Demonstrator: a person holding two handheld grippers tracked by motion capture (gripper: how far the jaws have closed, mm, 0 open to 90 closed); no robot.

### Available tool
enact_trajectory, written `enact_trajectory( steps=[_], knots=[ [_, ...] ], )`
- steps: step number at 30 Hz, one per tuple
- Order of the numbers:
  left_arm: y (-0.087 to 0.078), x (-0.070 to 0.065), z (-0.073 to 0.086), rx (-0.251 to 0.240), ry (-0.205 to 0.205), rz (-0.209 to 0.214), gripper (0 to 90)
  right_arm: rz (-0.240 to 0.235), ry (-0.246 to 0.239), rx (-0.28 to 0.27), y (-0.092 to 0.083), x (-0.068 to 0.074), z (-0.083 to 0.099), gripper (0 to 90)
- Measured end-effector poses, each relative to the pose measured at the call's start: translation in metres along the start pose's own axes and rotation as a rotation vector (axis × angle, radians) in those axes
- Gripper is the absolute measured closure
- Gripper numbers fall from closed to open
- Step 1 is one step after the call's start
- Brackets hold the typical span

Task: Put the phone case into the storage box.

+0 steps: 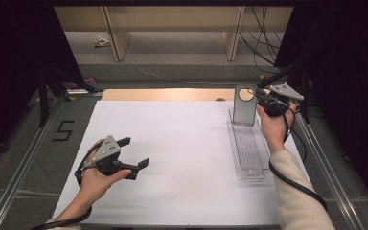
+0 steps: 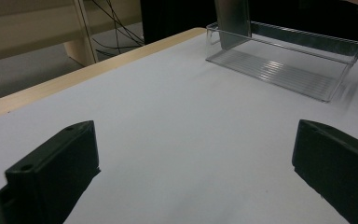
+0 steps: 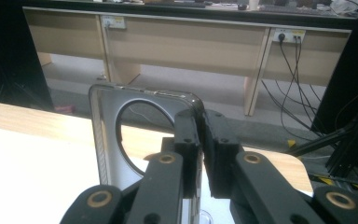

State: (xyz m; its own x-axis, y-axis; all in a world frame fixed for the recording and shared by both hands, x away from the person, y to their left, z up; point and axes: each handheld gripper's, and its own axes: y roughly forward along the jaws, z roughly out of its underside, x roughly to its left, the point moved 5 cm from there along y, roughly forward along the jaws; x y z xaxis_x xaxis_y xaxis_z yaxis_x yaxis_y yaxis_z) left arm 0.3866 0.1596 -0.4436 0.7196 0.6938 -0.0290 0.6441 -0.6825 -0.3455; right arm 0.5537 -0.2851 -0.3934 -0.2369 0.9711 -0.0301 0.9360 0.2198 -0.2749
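Observation:
A grey phone case (image 1: 244, 109) with a round hole near its top stands upright at the far end of a clear plastic tray (image 1: 249, 158). My right gripper (image 1: 260, 99) is shut on the case's right edge; in the right gripper view the black jaws (image 3: 200, 128) pinch the rim of the case (image 3: 103, 135). My left gripper (image 1: 135, 152) rests low over the white sheet at the near left, open, with nothing between its fingers. In the left gripper view its jaws (image 2: 196, 172) stand wide apart, with the tray (image 2: 284, 70) and the case (image 2: 233, 21) farther off.
A white sheet (image 1: 172, 143) covers the table, with a wooden strip (image 1: 167, 94) at its far edge. Metal rails (image 1: 316, 148) run along both sides. A black "5" (image 1: 63, 130) marks the grey mat on the left. Wooden benches and cables lie beyond.

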Motion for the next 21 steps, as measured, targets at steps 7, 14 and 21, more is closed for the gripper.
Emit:
enact_trajectory(
  steps=[7,14,21],
  knots=[
    [0.000,0.000,0.000,0.000,0.000,-0.001,0.0,-0.002,-0.007,0.009,0.004,0.001,0.004,85.0],
    [0.000,0.000,0.000,0.000,0.000,0.000,0.0,-0.001,-0.008,0.015,0.008,0.001,0.006,84.9],
    [0.000,0.000,0.000,-0.001,-0.001,-0.002,0.0,0.002,-0.011,0.025,0.011,0.000,0.010,84.9]
  ],
)
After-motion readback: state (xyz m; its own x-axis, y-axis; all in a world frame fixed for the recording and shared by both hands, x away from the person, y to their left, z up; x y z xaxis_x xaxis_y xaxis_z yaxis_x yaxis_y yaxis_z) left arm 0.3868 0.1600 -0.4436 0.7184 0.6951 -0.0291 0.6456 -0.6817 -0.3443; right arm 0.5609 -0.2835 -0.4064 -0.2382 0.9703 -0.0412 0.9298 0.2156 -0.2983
